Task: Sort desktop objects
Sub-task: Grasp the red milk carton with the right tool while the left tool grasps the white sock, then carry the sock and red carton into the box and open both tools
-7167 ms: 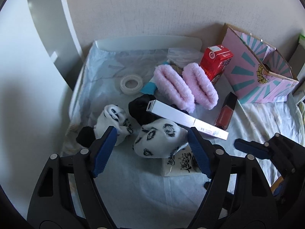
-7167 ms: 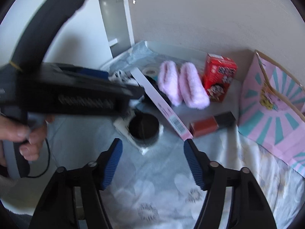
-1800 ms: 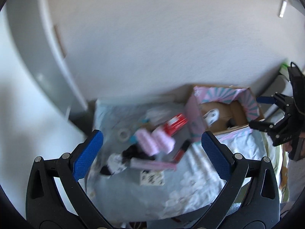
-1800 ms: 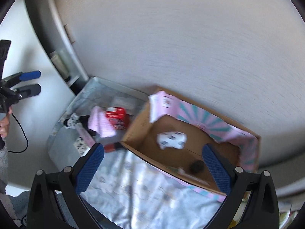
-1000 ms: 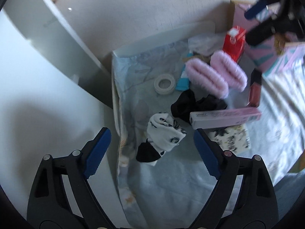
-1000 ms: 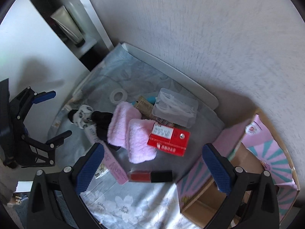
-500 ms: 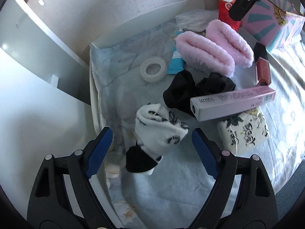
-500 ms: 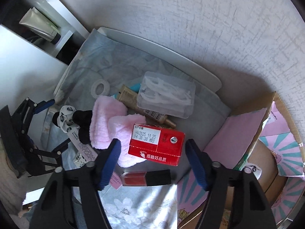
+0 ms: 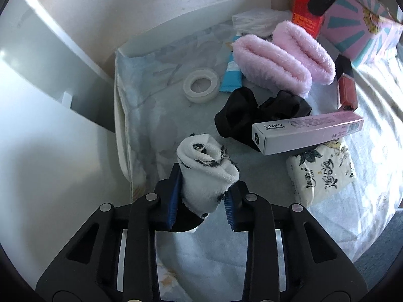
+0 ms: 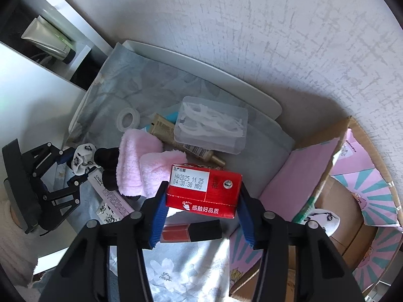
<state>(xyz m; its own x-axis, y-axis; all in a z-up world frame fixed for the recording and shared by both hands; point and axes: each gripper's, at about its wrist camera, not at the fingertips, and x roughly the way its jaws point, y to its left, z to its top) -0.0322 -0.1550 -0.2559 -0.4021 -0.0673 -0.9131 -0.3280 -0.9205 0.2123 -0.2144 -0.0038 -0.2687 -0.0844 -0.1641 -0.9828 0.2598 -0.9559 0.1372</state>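
Sock [image 9: 206, 173] stands seemingly upright in left hand-held gripper [image 9: 201, 201], cuff upward

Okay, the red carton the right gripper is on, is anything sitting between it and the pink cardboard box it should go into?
Nothing visible blocks it. The right gripper, whose jaws have just been closing, has its pads against both sides of the red carton. Between the carton and the open pink box lies only bare cloth; the box's near flap stands up and must be cleared.
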